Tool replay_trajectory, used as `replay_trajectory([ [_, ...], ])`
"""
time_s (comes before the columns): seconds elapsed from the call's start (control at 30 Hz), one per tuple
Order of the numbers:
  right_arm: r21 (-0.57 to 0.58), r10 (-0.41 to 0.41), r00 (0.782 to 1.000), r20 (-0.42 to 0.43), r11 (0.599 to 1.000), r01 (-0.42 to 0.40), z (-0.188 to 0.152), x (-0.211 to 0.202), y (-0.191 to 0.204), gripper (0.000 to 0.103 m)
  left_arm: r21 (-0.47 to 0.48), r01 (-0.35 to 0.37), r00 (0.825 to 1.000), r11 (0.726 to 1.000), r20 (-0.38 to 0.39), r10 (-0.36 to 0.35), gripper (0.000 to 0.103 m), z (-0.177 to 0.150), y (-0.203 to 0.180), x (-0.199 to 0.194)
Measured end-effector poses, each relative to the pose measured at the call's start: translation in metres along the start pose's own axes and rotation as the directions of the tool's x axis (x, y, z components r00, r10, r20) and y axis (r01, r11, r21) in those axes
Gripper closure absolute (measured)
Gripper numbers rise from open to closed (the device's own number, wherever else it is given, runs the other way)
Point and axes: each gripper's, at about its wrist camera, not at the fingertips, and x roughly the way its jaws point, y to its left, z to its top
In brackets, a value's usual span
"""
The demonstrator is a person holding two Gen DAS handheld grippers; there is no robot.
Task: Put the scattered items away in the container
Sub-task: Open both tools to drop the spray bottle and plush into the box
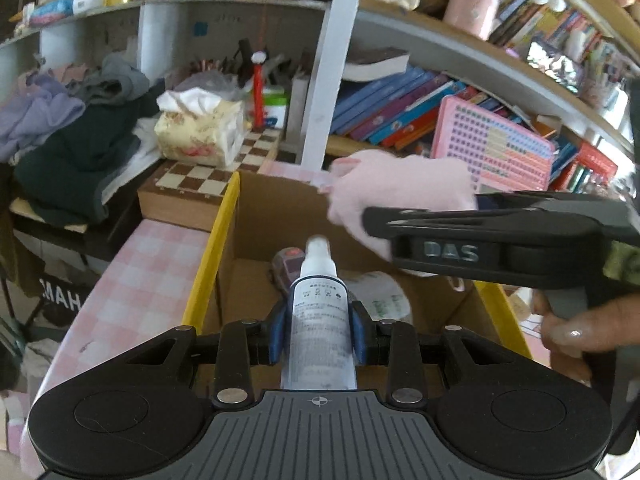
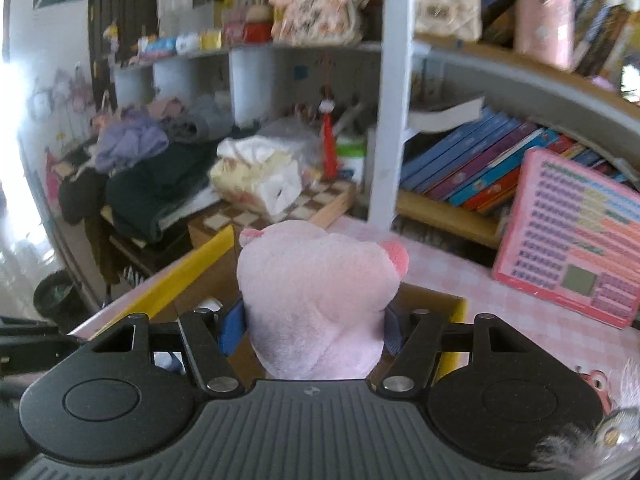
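Clamped between the blue pads of the left gripper (image 1: 319,330) is a white spray bottle (image 1: 319,312), its nozzle pointing away from the handle and out over the open cardboard box (image 1: 280,208). That box, with its yellow-taped rims, sits on a table covered in a pink checked cloth (image 1: 152,264). Down inside the box, just past the bottle's nozzle, lie a small reddish item (image 1: 286,260) too blurred to name and a crumpled white packet with green print (image 1: 384,300).

Over the far right part of the box, the right gripper (image 2: 314,330) is pinching a pink plush toy (image 2: 316,296), which bulges up between its fingers; from the left wrist view the toy (image 1: 400,188) hangs above the box's back wall. A bare hand (image 1: 588,328) grips that tool's handle to the right of the box.

Behind the box, to the left, a tissue box (image 1: 200,136) rests on a chessboard case (image 1: 200,184). Behind it to the right, a pink toy tablet (image 2: 572,240) leans against shelved books (image 1: 400,108).
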Motion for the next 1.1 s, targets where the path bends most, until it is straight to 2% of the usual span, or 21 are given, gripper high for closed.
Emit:
replay_trajectory([
  [0.13, 0.005, 0.042, 0.99, -0.133, 0.999, -0.042, 0.005, 0.04, -0.005, 0.039, -0.051, -0.014, 0.999, 0.999, -0.049, 0.012, 0.072, 0.002, 0.008, 0.019],
  [0.4, 0.009, 0.049, 0.97, -0.237, 0.999, -0.048, 0.007, 0.079, -0.008, 0.038, -0.056, -0.048, 0.991, 0.997, -0.13, 0.04, 0.072, -0.007, 0.009, 0.042],
  [0.6, 0.005, 0.054, 0.964, -0.261, 0.998, -0.055, 0.009, 0.092, -0.005, 0.035, -0.043, -0.05, 0.988, 0.998, -0.145, 0.044, 0.072, -0.008, 0.008, 0.049],
  [0.73, 0.038, 0.072, 0.959, -0.274, 0.997, -0.064, 0.004, 0.094, -0.008, 0.029, -0.031, -0.044, 0.989, 0.999, -0.144, 0.039, 0.072, -0.009, 0.007, 0.05],
  [0.77, 0.044, 0.073, 0.959, -0.275, 0.997, -0.063, 0.003, 0.094, -0.008, 0.027, -0.03, -0.045, 0.99, 0.999, -0.134, 0.041, 0.069, -0.009, 0.007, 0.048],
  [0.83, 0.048, 0.057, 0.962, -0.267, 0.998, -0.046, 0.001, 0.092, -0.008, 0.015, -0.032, -0.041, 0.993, 0.999, -0.116, 0.037, 0.069, -0.007, 0.008, 0.045],
  [1.0, 0.051, 0.036, 0.972, -0.232, 0.998, -0.025, 0.0, 0.076, -0.006, 0.011, -0.015, -0.027, 0.997, 1.0, -0.079, 0.026, 0.059, -0.002, 0.006, 0.033],
  [1.1, 0.061, 0.025, 0.982, -0.186, 0.998, -0.014, 0.001, 0.058, -0.004, 0.01, 0.014, -0.033, 0.998, 0.999, -0.048, 0.034, 0.042, -0.002, 0.001, 0.024],
])
